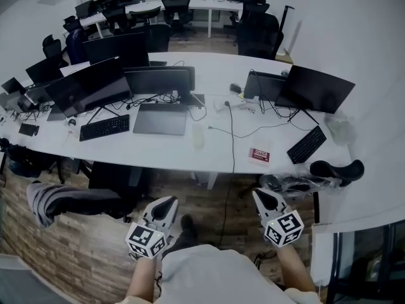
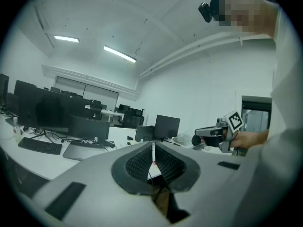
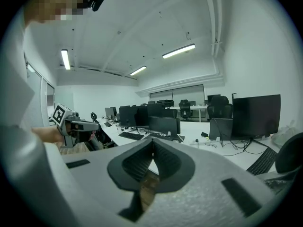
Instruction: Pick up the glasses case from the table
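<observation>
The person is standing back from the long white table point(image 1: 158, 152), holding the left gripper point(image 1: 168, 202) at about seven o'clock in the head view and the right gripper point(image 1: 261, 196) at about five o'clock. Both are sitting low and close to the body, probably because nothing is within reach yet. Each gripper view is showing its ribbed pads pressed together with nothing between them, so both claws are closed and empty; they will need opening before any grasp. The glasses case point(image 1: 198, 135) is, judging by shape, the pale oblong thing lying on the table near twelve o'clock, between the grey laptop point(image 1: 160, 119) at its ten o'clock and a dark cable point(image 1: 232, 145) at its three o'clock. It is lying well apart from both grippers, untouched.
</observation>
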A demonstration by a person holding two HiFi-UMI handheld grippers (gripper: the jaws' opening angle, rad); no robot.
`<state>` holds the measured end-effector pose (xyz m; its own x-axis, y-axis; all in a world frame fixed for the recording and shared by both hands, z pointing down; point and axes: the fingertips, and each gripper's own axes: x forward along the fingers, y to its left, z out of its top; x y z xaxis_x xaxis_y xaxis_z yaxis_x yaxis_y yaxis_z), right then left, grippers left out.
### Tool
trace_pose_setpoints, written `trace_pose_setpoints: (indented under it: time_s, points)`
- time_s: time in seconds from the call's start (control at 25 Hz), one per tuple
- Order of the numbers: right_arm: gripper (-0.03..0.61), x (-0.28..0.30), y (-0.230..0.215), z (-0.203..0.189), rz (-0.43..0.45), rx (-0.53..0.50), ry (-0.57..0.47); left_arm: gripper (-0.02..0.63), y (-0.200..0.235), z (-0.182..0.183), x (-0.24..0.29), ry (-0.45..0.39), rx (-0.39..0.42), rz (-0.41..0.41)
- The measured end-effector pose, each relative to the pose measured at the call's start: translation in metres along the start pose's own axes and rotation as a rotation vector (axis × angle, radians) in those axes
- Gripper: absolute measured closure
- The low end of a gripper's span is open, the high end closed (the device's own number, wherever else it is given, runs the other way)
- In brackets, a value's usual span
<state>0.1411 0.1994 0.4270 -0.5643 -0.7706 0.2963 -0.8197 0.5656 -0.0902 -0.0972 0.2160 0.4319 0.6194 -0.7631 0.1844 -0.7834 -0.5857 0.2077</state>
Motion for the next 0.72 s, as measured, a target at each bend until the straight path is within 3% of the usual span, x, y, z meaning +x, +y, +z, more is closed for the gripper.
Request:
trace_pose_setpoints:
  time_s: [0.72]
  points:
    - [0.58,0.153,-0.014,0.029,-0.117,-0.003,0.073,0.597,0.161,0.031,0.088,0.062,0.005,-0.128]
